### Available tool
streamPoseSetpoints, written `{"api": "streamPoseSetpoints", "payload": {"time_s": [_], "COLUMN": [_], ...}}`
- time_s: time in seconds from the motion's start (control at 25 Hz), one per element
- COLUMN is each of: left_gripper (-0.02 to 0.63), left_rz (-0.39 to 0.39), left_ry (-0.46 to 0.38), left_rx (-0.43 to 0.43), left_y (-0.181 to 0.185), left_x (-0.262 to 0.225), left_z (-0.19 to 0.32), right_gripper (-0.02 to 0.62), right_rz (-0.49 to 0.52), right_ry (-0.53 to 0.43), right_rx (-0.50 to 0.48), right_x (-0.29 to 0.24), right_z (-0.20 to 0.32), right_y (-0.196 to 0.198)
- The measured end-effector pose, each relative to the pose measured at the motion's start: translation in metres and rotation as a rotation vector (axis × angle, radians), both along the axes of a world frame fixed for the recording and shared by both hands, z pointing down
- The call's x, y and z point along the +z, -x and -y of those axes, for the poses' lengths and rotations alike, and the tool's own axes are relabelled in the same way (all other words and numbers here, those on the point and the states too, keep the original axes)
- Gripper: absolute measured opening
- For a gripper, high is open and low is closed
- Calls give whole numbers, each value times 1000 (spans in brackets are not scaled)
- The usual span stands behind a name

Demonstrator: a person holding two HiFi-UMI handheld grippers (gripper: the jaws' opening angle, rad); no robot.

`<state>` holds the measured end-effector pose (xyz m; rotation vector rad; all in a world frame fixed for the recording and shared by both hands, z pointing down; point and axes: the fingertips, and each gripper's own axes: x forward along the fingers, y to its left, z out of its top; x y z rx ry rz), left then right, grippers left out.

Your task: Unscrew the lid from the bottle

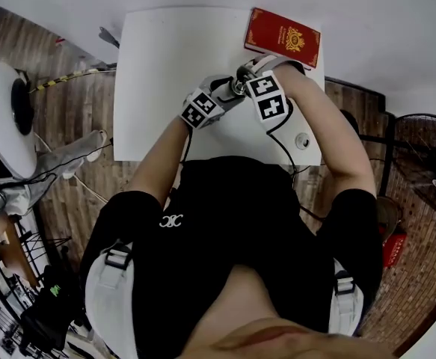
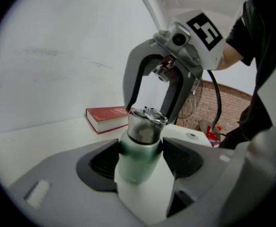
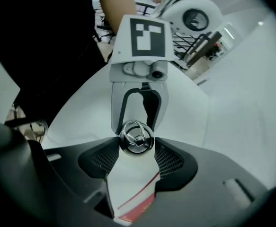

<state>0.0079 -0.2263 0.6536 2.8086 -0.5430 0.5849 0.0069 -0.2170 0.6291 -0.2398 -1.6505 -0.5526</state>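
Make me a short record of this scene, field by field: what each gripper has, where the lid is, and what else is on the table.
left gripper: shut on the bottle, gripping its body
right gripper: coming from above, shut on the lid
lid: metal with a ring on top, seated on the bottle
table: white
other item: red book lying flat at the table's far edge, apart from the bottle
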Motion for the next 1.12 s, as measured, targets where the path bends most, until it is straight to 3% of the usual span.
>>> {"api": "streamPoseSetpoints", "payload": {"time_s": [0.12,0.24,0.36,0.44,0.56,0.64,0.88,1.0,1.12], "left_gripper": [341,341,341,341,341,342,342,342,342], "left_rz": [-6,-11,-13,-13,-17,-19,-15,-17,-20], "left_ry": [10,11,11,10,11,12,12,14,15], "left_rx": [-6,-12,-14,-13,-13,-14,-13,-12,-8], "left_y": [0,0,0,0,1,1,0,0,1], "left_x": [1,1,1,1,1,1,1,1,2], "left_z": [1,2,2,2,2,1,0,1,2], "right_gripper": [238,253,256,257,286,293,290,273,268], "right_rz": [210,574,927,1031,1021,1027,1020,1034,983], "right_ry": [139,296,381,389,356,321,265,254,258], "right_rx": [291,626,1032,1301,1596,1678,1711,1684,1582], "right_x": [-17,-51,-66,-55,-27,-23,-20,-20,-19], "right_z": [0,7,26,32,31,30,26,27,24], "right_y": [5,14,7,-4,-13,-10,2,-1,2]}}
